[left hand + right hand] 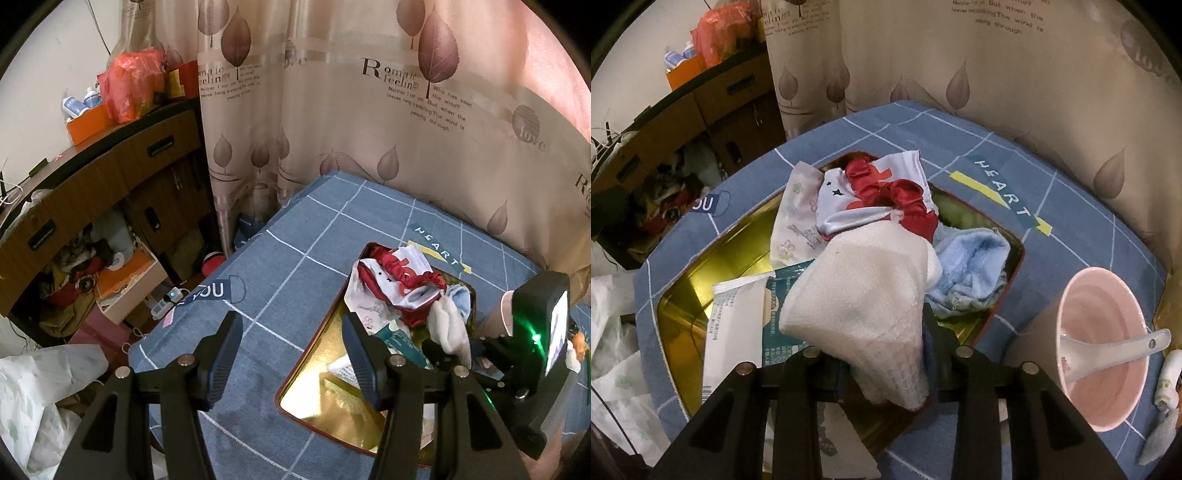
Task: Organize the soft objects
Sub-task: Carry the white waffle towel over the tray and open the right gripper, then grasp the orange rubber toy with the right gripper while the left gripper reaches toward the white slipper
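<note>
A white cloth (864, 295) is held between the right gripper's (886, 354) pads above the gold tin (687, 295), beside the blue cloth (975, 266). Placement is in hand; release over the tin is required next. The left gripper (291, 354) is spread wide and empty at the tin's near edge.

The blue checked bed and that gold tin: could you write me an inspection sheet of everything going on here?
Surface: blue checked bedsheet, printed words on it.
Job's things: gold tin holding red-and-white cloths, light blue towel, packets; white cloth draped over them.
Clutter: pink bowl with spoon beside the tin.
Grippers: left gripper open, empty; right gripper pinching the white cloth.
Cables: power strip on the floor.
Surroundings: leaf-print curtain, wooden cabinet.
</note>
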Action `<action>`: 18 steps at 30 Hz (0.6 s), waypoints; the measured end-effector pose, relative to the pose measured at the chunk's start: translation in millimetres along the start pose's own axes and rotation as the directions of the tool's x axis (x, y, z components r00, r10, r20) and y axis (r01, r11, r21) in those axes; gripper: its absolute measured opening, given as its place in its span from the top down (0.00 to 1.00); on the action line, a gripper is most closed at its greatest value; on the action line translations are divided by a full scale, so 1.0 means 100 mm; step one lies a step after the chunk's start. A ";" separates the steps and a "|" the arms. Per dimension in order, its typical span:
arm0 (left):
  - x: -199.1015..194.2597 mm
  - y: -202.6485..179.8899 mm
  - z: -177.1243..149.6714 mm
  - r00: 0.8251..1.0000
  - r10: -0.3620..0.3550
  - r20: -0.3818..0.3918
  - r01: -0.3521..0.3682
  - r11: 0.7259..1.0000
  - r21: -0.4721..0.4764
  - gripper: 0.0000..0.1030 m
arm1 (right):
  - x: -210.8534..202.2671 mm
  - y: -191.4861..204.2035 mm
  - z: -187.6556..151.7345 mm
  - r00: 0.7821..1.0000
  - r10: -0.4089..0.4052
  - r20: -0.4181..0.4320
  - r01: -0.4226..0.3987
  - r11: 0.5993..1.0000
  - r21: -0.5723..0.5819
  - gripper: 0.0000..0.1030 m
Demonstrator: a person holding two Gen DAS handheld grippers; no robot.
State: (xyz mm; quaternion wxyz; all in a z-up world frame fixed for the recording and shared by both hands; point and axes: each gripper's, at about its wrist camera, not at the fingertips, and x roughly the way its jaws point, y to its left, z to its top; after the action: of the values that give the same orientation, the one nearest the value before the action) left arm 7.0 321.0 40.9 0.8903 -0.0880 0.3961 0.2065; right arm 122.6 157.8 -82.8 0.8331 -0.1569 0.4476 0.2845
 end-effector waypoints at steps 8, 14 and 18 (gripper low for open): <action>0.00 -0.06 -0.03 1.000 -0.025 -0.005 0.025 1.000 0.019 0.44 | -0.32 0.04 -0.03 0.999 0.004 0.043 -0.003 1.000 -0.012 0.34; -0.05 -0.16 -0.04 0.998 -0.059 0.004 0.059 0.997 0.054 0.44 | -0.71 0.00 -0.12 0.996 0.016 0.086 -0.015 1.000 -0.016 0.24; -0.07 -0.20 -0.05 0.998 -0.060 0.013 0.059 0.996 0.067 0.44 | -1.02 -0.24 -0.28 0.990 0.001 0.139 -0.005 1.000 0.026 0.24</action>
State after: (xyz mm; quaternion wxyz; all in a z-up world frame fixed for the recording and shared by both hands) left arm 8.3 299.3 43.2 0.9014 -0.0687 0.3933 0.1672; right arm 74.4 90.1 -12.4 0.8639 -0.1250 0.3923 0.2900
